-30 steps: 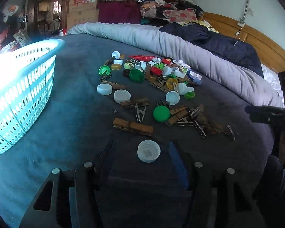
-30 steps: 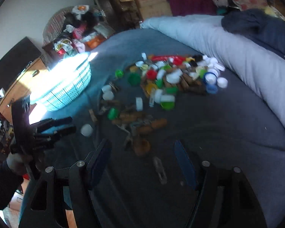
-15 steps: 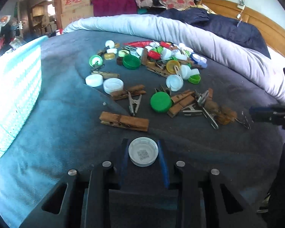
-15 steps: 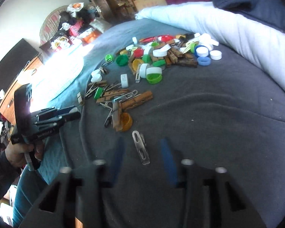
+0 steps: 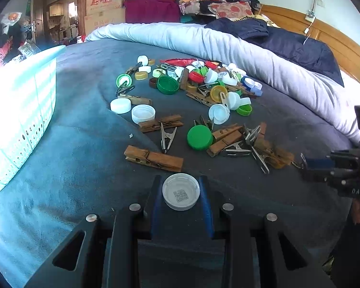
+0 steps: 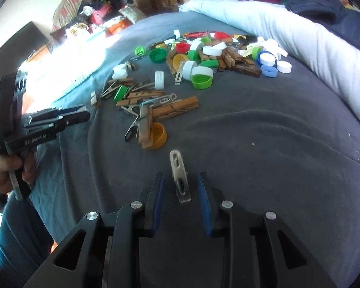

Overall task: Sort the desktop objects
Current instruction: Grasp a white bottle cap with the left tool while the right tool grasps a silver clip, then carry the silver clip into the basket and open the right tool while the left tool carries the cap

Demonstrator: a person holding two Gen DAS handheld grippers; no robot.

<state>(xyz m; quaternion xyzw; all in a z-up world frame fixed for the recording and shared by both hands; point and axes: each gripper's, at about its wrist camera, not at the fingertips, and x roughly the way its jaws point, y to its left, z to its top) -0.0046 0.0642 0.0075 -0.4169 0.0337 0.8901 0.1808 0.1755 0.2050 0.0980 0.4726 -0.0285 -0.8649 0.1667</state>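
Pickup underway on both sides; left gripper (image 5: 181,193) has just closed its jaws on the white cap (image 5: 181,191) lying on the bed (image 5: 72,168); right gripper (image 6: 181,190) brackets the metal clip (image 6: 179,176), pads not touching; next, squeeze, then lift both

A bed (image 5: 79,168) covered by a dark grey-blue blanket is seen carrying the things. A heap of plastic bottle caps (image 5: 204,81), white, green, red, yellow and blue, is spread over its middle, mixed with brown wooden clothespegs (image 5: 153,158) and small metal clips (image 5: 166,136). A round white plastic lid (image 5: 181,191) and a silver metal clip (image 6: 179,176) are laid apart, nearer the cameras. A pale turquoise perforated plastic basket (image 5: 19,110) is set at one side, and a rolled light grey quilt (image 5: 252,55) along the far edge.
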